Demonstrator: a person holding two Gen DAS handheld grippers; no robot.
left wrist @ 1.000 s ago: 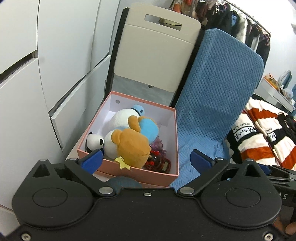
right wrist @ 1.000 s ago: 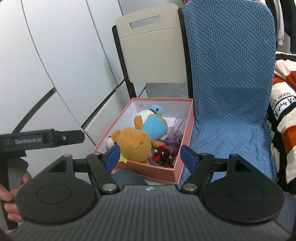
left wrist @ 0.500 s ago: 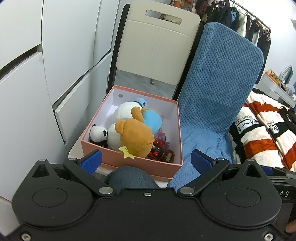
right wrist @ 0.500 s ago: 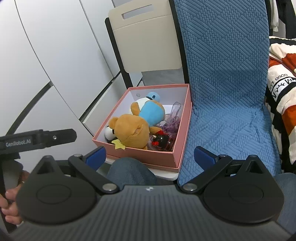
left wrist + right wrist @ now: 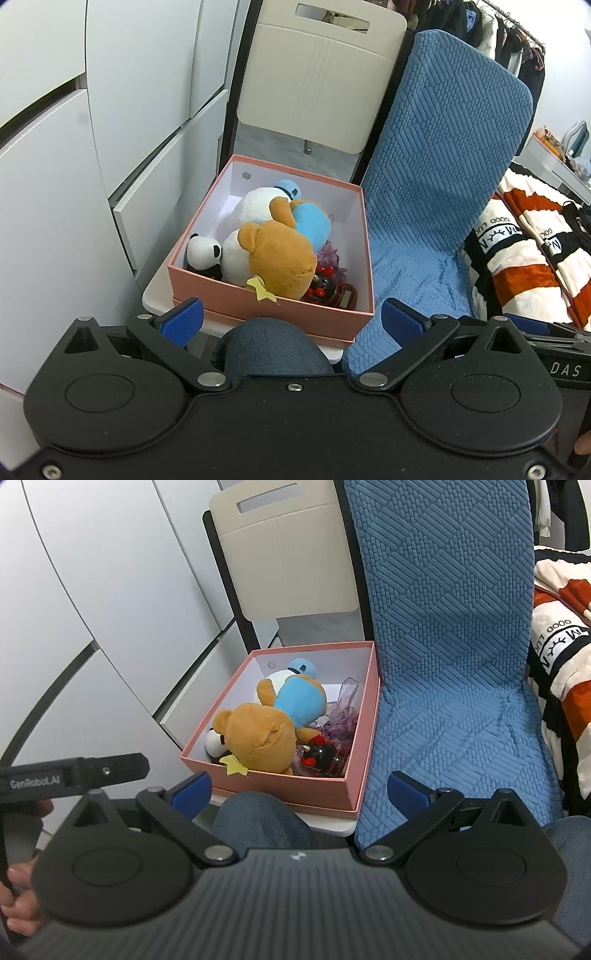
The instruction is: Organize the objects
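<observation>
A pink box stands on a white chair seat. Inside lie a brown bear plush in a blue top, a white plush with a blue cap, a small panda, a purple see-through item and a red and black trinket. My left gripper hovers open just short of the box's near wall, with nothing between its fingers. My right gripper is also open and empty, level with that same wall.
A blue quilted seat cushion leans right of the box. A striped orange, white and black garment lies further right. White cabinet fronts fill the left. A knee in jeans sits below the box. A hand holds the left tool.
The right gripper's jaws have spread wider. Both cameras have drawn back a little, so the box sits smaller and higher in each view.
</observation>
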